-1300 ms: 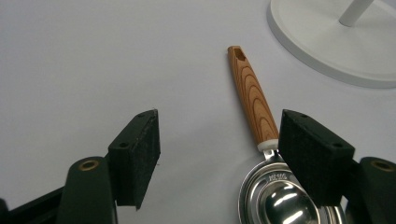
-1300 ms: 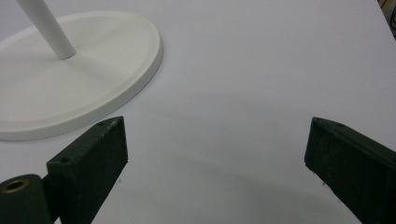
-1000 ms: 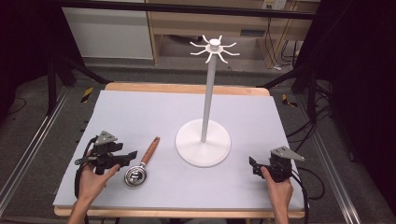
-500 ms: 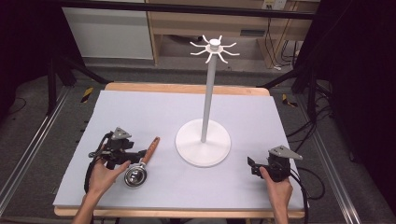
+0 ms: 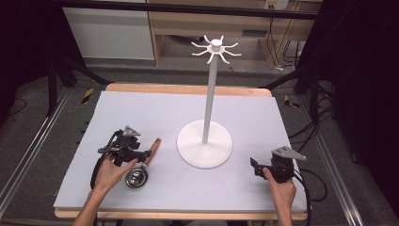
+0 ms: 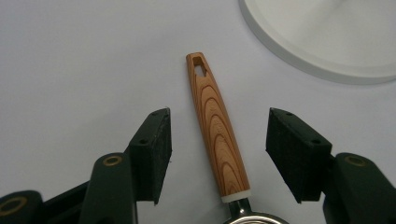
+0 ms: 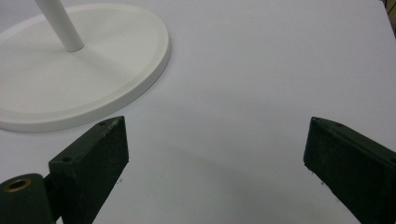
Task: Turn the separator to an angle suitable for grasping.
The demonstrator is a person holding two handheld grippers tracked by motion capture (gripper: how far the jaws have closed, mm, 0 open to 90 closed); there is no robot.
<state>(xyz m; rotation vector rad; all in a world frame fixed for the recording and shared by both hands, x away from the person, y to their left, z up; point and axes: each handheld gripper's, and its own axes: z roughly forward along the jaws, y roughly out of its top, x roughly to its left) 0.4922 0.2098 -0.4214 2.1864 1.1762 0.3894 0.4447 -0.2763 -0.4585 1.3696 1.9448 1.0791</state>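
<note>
Left gripper view: jaws line up on the spoon handle

Left gripper view shows the wooden handle (image 6: 217,135) of a small metal scoop (image 5: 136,176) lying flat on the surface (image 5: 155,113), between the jaws of the left gripper (image 6: 218,156). They have just been closing but do not touch it yet. The handle points toward the far right, at the white hook stand (image 5: 205,145), likely so its hole can go on a hook. The right gripper (image 7: 215,161) waits near the right side, jaws wide, holding nothing.

You work in a lab test bay: a padded table (image 5: 155,108) framed by metal rails (image 5: 28,155), loose cables (image 5: 310,136) on grey carpet, black curtains.
</note>
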